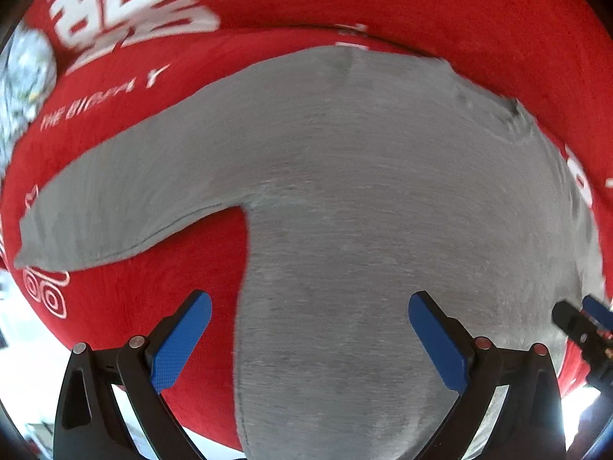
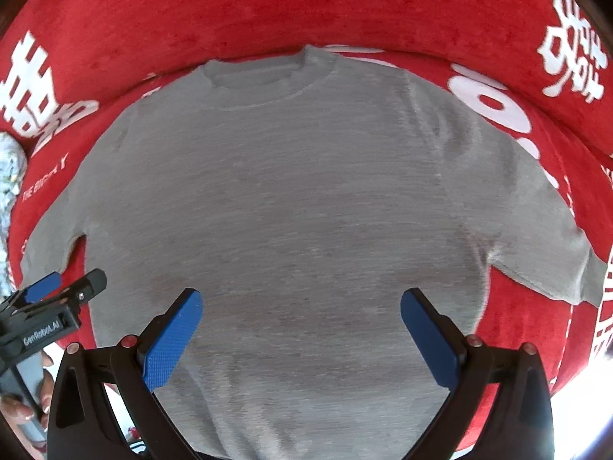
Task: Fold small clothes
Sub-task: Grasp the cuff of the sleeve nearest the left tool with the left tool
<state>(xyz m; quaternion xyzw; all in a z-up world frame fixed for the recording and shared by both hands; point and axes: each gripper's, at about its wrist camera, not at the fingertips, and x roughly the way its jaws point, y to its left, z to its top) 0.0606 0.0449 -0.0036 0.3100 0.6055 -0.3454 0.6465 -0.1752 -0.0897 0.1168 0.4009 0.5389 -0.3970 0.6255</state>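
Both grippers are showing wide-open jaws with nothing between them: the left gripper (image 1: 309, 339) is hovering over the lower left part of the garment, and the right gripper (image 2: 301, 335) is hovering over its lower middle. One grey T-shirt (image 2: 291, 207) is lying spread flat, front up, on one red cloth (image 2: 268, 7) that is covering the whole surface beneath it. In the right wrist view the shirt is filling the space ahead of the fingers, its round ribbed collar (image 2: 268, 76) pointing away from the camera and its two short sleeves reaching out to either side; the hem is running under the camera and out of sight. In the left wrist view one sleeve (image 1: 115, 207) is stretching off to the left, while the shirt's body is sitting between and ahead of the two blue pads (image 1: 180, 345). Each gripper is carrying two black fingers faced with blue, finely dimpled pads, four pads in all. The shirt is looking like a soft heathered knit with stitched seams, and the red cloth is looking plush, printed with large white characters (image 2: 574, 46) and thin white lettering. At the left edge of the right wrist view, a hand (image 2: 27, 410) is gripping the left tool's handle.
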